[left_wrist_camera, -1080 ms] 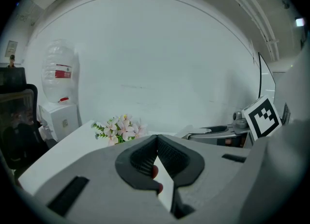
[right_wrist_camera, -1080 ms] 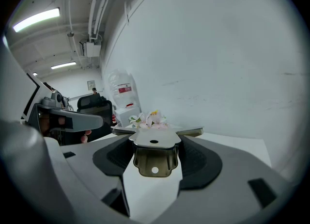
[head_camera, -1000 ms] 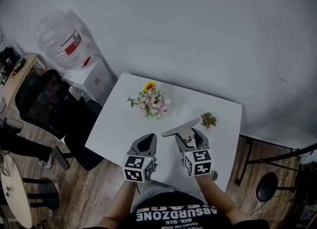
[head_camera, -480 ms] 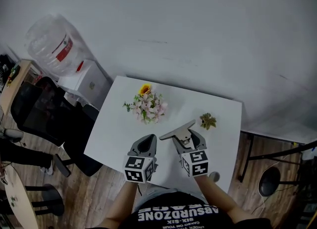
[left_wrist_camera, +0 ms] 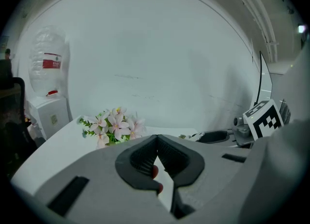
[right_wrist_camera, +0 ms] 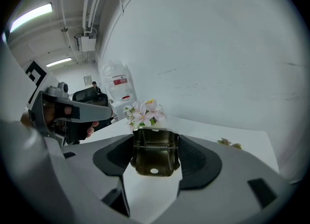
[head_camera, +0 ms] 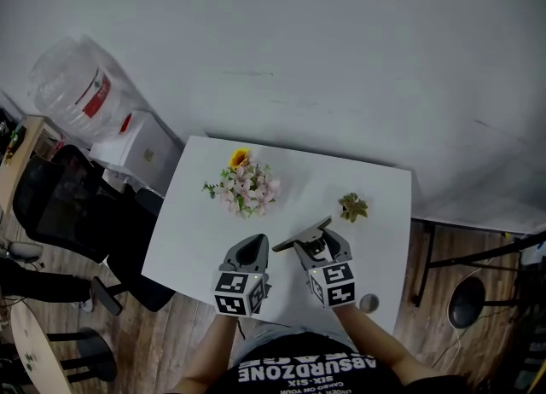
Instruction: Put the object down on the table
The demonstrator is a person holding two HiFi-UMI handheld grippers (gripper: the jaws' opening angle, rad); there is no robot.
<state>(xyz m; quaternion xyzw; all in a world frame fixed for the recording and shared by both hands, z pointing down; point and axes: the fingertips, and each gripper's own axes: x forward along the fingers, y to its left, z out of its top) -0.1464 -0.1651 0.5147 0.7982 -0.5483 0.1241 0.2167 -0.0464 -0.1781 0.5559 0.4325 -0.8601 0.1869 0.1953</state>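
My right gripper [head_camera: 318, 244] [right_wrist_camera: 154, 143] is shut on a brass-coloured metal spring clip [right_wrist_camera: 154, 157], which sits between its dark pads. In the head view the clip's flat grey part [head_camera: 300, 235] sticks out up and to the left over the near half of the white table [head_camera: 192, 230]. Just to its left, my left gripper [head_camera: 251, 246] [left_wrist_camera: 156, 141] is shut with nothing between its pads. In the left gripper view a fingertip shows behind the jaws.
A bunch of pink and yellow flowers [head_camera: 242, 186] [left_wrist_camera: 113, 126] lies at the table's far left. A small dried leaf sprig [head_camera: 352, 207] lies at the far right, a small grey round thing [head_camera: 368, 303] near the front right corner. A water dispenser [head_camera: 81, 98] and black chair [head_camera: 51, 205] stand to the left.
The right gripper with the clip has drawn back a little toward the person and to the left. The left gripper has barely moved. The head view has shifted slightly.
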